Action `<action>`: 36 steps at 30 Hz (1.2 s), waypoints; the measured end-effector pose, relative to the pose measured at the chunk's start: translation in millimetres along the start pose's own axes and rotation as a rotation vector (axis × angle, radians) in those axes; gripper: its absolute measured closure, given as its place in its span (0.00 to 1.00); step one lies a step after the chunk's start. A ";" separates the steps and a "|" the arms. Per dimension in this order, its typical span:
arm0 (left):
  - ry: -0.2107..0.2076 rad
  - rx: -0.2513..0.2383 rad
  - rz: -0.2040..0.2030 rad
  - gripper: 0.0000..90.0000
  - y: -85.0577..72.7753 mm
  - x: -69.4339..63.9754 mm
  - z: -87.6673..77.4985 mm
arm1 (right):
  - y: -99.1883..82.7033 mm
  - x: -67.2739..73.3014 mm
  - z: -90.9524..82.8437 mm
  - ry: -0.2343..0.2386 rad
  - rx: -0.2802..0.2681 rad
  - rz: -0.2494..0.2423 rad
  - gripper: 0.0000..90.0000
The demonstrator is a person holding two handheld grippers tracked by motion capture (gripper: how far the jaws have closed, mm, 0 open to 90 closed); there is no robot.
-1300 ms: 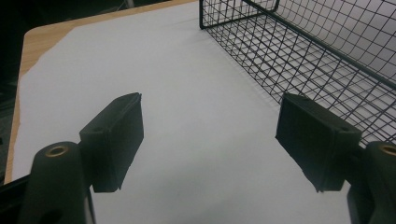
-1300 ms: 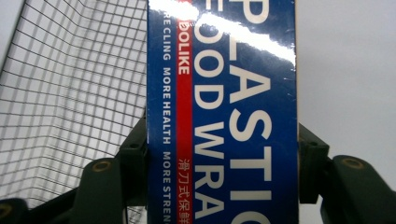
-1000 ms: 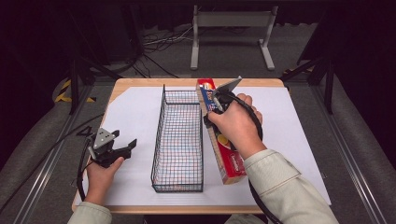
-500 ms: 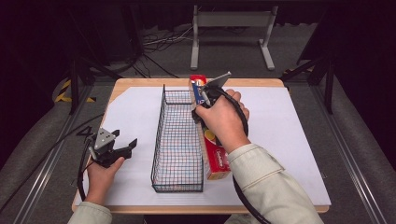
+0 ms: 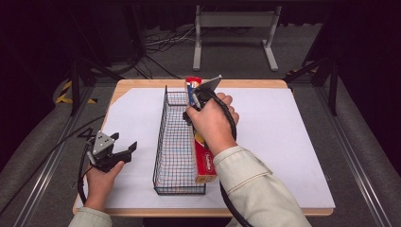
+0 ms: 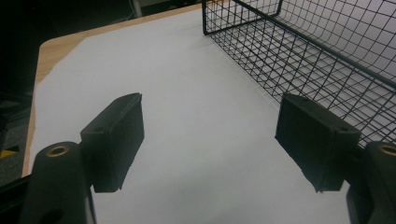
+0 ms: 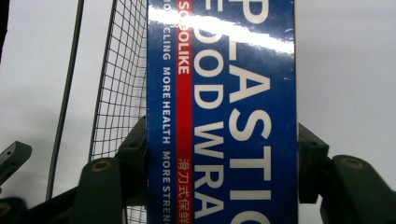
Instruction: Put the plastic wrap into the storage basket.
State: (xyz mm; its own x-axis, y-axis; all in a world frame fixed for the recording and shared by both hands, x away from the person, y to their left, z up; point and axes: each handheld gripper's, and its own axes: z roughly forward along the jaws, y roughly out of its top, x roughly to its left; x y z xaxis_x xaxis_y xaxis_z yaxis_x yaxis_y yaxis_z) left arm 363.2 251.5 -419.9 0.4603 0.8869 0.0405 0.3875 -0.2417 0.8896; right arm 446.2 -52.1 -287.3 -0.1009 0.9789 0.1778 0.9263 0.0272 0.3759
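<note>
A long red and blue plastic wrap box [image 5: 204, 160] runs lengthwise along the right wall of the black wire basket [image 5: 176, 142]. My right gripper [image 5: 193, 96] is shut on the box's far half, with the person's hand covering it. In the right gripper view both jaws press the sides of the box [image 7: 224, 116] around the right gripper [image 7: 223, 158], and the basket's mesh [image 7: 116, 93] shows to its left. My left gripper [image 5: 126, 150] rests left of the basket, open. Between its jaws is only white paper at the left gripper [image 6: 210, 140], with the basket [image 6: 327, 56] just beyond.
White paper [image 5: 283, 142] covers the wooden table [image 5: 142, 85]. Bare paper lies on both sides of the basket. A metal stand [image 5: 234, 28] and cables sit on the dark floor behind the table.
The right hand has carried the box leftward, from lying slanted on the paper to lining up against the basket's right wall. The left gripper has stayed put.
</note>
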 end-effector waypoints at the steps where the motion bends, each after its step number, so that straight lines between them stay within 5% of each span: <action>1: 0.000 0.000 -0.001 0.27 -0.1 -0.4 -0.6 | 0.1 1.8 1.5 0.004 0.002 0.006 0.44; 12: 0.019 0.012 0.011 0.26 -3.3 -0.1 -2.0 | 4.4 9.7 9.6 0.028 0.006 0.057 0.44; 36: 0.042 0.011 0.015 0.28 -2.6 0.6 -0.5 | -1.9 23.2 50.3 0.005 -0.002 0.047 0.44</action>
State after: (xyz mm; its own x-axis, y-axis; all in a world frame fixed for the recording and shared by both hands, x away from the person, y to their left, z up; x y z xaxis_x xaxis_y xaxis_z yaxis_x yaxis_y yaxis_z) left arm 362.1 252.8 -421.9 0.4328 0.8985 0.0732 0.3892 -0.2594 0.8839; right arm 460.4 -19.3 -329.6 -0.0590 0.9781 0.1997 0.9293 -0.0192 0.3687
